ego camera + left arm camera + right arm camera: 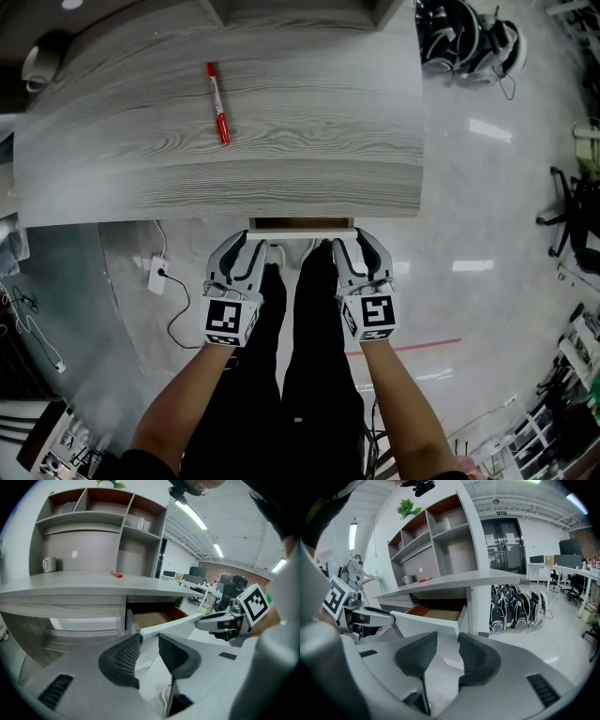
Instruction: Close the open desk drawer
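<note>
Jaws apart and empty, the left gripper (246, 249) and right gripper (354, 247) sit equally close before the pulled-out drawer (302, 225), its front running left to right.

The right gripper's (447, 638) 2 dark ribbed jaws are being held apart, with nothing being clamped between them. One end of the open drawer's (426, 623) white front is being framed in the gap beyond. The drawer is being shown pulled out beneath the grey desk (487, 579), its brown floor being exposed. At the picture's left, the left gripper (379, 616), marker cube uppermost, is being held at the front's other end; contact cannot be told. A mug (407, 579) and a red pen (424, 579) are being displayed under a shelf unit (454, 541) topped by a plant (408, 508). Black bags (520, 609) are being kept on the floor beside the desk.
</note>
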The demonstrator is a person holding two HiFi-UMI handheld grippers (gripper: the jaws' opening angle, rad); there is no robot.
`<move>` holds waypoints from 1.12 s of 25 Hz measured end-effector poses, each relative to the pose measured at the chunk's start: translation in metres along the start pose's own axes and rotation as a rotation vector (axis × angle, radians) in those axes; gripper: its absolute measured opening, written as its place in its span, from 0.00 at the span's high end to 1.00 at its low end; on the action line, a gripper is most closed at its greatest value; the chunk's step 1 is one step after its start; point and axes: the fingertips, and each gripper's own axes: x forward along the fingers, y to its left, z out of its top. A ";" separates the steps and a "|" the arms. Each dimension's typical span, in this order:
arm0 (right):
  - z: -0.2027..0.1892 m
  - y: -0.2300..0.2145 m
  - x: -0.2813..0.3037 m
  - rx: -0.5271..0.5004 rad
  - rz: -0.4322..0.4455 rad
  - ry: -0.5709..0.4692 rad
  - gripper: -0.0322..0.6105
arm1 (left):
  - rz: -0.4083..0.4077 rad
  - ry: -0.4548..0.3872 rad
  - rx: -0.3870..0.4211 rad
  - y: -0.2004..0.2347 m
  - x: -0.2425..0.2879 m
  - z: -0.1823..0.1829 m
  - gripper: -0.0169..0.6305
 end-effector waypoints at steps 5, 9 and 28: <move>0.007 -0.007 0.006 0.007 -0.014 -0.020 0.70 | -0.003 -0.020 -0.006 0.000 0.008 0.006 0.77; 0.009 -0.008 0.007 0.009 -0.020 -0.036 0.70 | -0.014 -0.023 0.005 0.000 0.009 0.008 0.77; 0.025 -0.016 0.027 0.002 -0.012 -0.063 0.70 | 0.012 -0.058 -0.001 0.018 0.028 0.025 0.77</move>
